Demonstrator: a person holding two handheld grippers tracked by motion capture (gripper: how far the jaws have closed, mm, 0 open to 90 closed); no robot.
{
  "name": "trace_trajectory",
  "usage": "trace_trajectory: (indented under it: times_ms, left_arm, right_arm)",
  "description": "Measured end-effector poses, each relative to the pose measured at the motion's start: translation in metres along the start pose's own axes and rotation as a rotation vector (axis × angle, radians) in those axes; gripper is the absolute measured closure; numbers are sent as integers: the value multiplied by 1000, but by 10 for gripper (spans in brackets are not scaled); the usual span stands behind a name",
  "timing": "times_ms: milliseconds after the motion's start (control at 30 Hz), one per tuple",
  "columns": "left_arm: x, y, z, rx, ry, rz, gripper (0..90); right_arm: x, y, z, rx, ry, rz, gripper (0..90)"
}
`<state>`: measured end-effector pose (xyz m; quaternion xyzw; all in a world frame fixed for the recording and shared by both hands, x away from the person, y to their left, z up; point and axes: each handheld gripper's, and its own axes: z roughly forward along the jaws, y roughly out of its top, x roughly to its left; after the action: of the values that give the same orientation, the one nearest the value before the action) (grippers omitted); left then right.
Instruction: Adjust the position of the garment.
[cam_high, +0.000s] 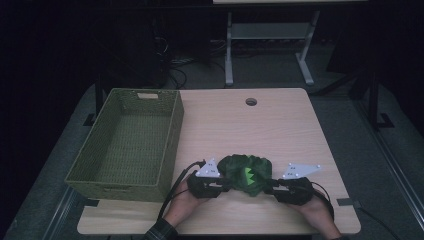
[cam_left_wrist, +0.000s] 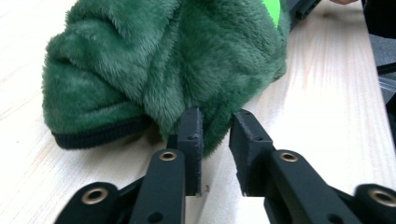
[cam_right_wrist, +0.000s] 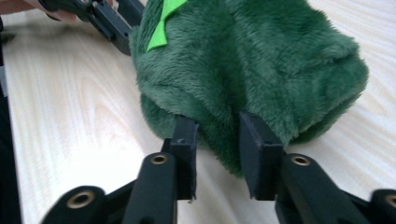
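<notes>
Here both grippers are flanking the green plush garment (cam_high: 247, 176) near the table's (cam_high: 280, 130) front edge. The left gripper (cam_left_wrist: 215, 122) and right gripper (cam_right_wrist: 217, 128) are each standing slightly spread, fur lying loosely between the jaws.

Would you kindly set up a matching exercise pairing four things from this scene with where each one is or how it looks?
Things:
1. green plush garment
2. woven basket
3. left gripper
4. round hole

Descriptions:
A. stands empty at the table's left edge
B. sits near the table's far edge
C. lies bunched at the near edge, between the two grippers
D. has a fold of fur between its slightly parted jaws

Pairs: 1-C, 2-A, 3-D, 4-B
</notes>
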<state>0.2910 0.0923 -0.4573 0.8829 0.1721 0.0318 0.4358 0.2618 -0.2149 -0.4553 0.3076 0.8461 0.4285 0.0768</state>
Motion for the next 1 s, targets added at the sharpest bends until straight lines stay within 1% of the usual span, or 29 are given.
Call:
trace_trajectory:
  times_ms: [67,133,167,233,333,400,467,533,600,667,733,800,833,867,900,967,1000]
  left_arm:
    - [-2,-2,-4,11,3,1,706]
    - [-3,-3,-6,7,2,-4,703]
    - [-5,-4,-12,0,6,-12,700]
    - [-6,-3,-16,-12,12,-14,700]
    - [-7,1,-22,-29,18,-18,718]
    - [-7,5,-24,-34,20,-16,749]
    - [-5,11,-26,-36,19,-9,792]
    - [-3,17,-26,-45,16,-13,845]
    - [-2,26,-26,-57,16,-9,880]
    - [-1,36,-25,-71,24,0,896]
    - [1,42,-20,-67,30,0,898]
    - [5,43,-13,-41,39,2,898]
    - [5,43,-13,-41,39,2,899]
    - [9,41,-5,-12,43,-10,899]
    - [11,38,0,5,48,-19,899]
    - [15,31,10,50,50,-31,899]
    - [15,31,10,50,50,-31,900]
  right_arm:
    - [2,-2,-4,-3,3,10,643]
    - [3,-3,-7,-9,7,8,637]
    - [6,-5,-16,-18,5,16,612]
    - [9,-6,-22,-29,2,16,593]
    - [11,-6,-30,-41,12,12,572]
    - [12,-4,-34,-50,19,13,605]
    - [10,-2,-35,-56,15,15,701]
    - [7,5,-33,-67,1,22,784]
    - [4,12,-29,-81,-7,28,840]
    - [2,20,-24,-92,-9,29,880]
    - [0,27,-19,-95,-9,22,897]
    - [-2,31,-11,-73,-6,25,899]
    - [-2,31,-11,-73,-6,25,899]
    - [-4,32,-3,-43,-19,16,899]
    - [-4,31,0,-30,-20,14,899]
    - [-6,28,7,11,-24,23,899]
    - [-7,27,10,33,-23,28,899]
